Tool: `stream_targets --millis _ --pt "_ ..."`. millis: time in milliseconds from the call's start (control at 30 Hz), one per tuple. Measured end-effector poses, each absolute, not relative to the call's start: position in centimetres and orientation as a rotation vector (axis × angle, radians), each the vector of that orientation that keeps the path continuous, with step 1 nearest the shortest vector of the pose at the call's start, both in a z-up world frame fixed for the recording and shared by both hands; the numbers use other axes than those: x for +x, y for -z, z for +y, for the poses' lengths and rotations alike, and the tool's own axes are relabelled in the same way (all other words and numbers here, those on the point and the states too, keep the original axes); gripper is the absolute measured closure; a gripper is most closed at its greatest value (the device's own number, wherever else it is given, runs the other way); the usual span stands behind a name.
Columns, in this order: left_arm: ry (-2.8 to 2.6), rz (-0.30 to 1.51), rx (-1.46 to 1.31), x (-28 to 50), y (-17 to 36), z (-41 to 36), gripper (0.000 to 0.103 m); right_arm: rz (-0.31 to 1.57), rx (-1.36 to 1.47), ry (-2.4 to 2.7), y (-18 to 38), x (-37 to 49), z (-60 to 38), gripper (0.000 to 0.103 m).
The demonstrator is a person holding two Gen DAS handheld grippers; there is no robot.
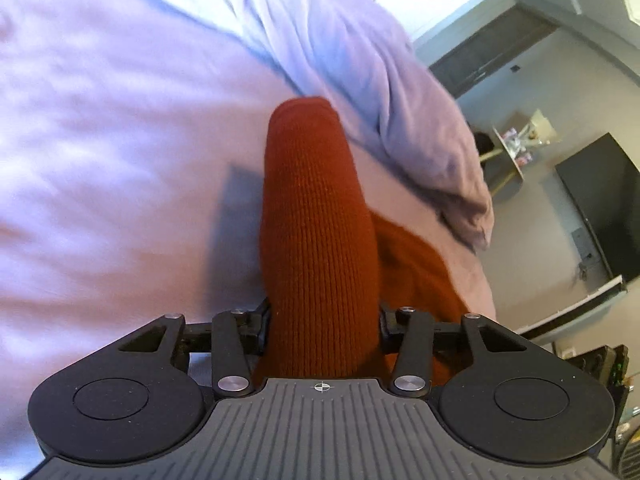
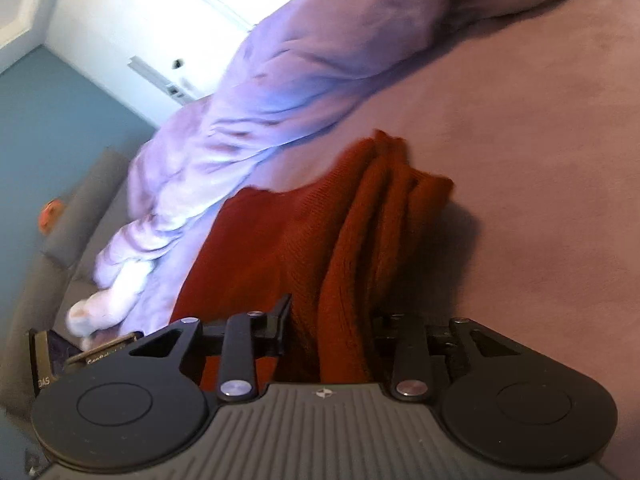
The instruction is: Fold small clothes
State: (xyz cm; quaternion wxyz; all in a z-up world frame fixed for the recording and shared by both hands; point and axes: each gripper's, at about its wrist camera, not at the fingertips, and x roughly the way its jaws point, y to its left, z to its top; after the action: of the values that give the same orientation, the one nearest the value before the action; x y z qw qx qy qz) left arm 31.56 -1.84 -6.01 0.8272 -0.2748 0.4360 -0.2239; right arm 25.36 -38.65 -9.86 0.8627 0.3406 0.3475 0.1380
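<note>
Both claws (image 1: 322, 316) (image 2: 330, 320) clamped on rust knit (image 1: 316, 220) (image 2: 304, 240)

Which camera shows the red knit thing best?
The right wrist view: the red knit spreads out there, with its bunched folds and far edge lying on the purple bedding. The left wrist view shows only a narrow strip running forward from the left gripper, which hides the rest.
</note>
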Motion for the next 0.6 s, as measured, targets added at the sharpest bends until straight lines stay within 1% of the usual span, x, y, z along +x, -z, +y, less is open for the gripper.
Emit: stream_targets --millis 100,200,267,300,333,367,433,500,533,600 --pt "0.411 0.907 -0.516 29.6 4.9 1.9 0.053 0.729 0.655 -0.344 9.1 25.3 -35.0 0.071" --pt "0.323 0.97 -0.468 27.7 5.2 5.5 0.049 0.764 0.635 -0.396 9.8 24.9 -31.3 0.068" --pt "0.272 0.971 -0.446 26.4 5.1 8.1 0.051 0.82 0.594 -0.381 10.4 24.2 -29.4 0.054" --pt "0.249 0.947 -0.424 25.9 4.6 9.0 0.049 0.838 0.551 -0.34 10.3 23.6 -28.7 0.05" --pt "0.218 0.911 -0.402 25.4 4.0 10.1 0.043 0.83 0.513 -0.299 10.0 22.8 -28.4 0.046" --pt "0.187 0.876 -0.388 25.1 3.4 10.8 0.039 0.82 0.485 -0.262 9.5 22.2 -28.3 0.045" --pt "0.082 0.799 -0.383 25.1 2.3 11.8 0.025 0.77 0.436 -0.153 7.7 21.1 -28.4 0.047" --pt "-0.02 0.749 -0.411 25.6 2.1 12.0 0.023 0.683 0.399 -0.095 5.9 20.9 -27.7 0.056" --pt "-0.061 0.733 -0.42 26.0 2.2 11.8 0.022 0.663 0.389 -0.093 5.3 21.4 -26.8 0.064" --pt "-0.103 0.715 -0.425 27.0 2.6 10.5 0.022 0.65 0.376 -0.138 4.9 23.3 -23.6 0.07"
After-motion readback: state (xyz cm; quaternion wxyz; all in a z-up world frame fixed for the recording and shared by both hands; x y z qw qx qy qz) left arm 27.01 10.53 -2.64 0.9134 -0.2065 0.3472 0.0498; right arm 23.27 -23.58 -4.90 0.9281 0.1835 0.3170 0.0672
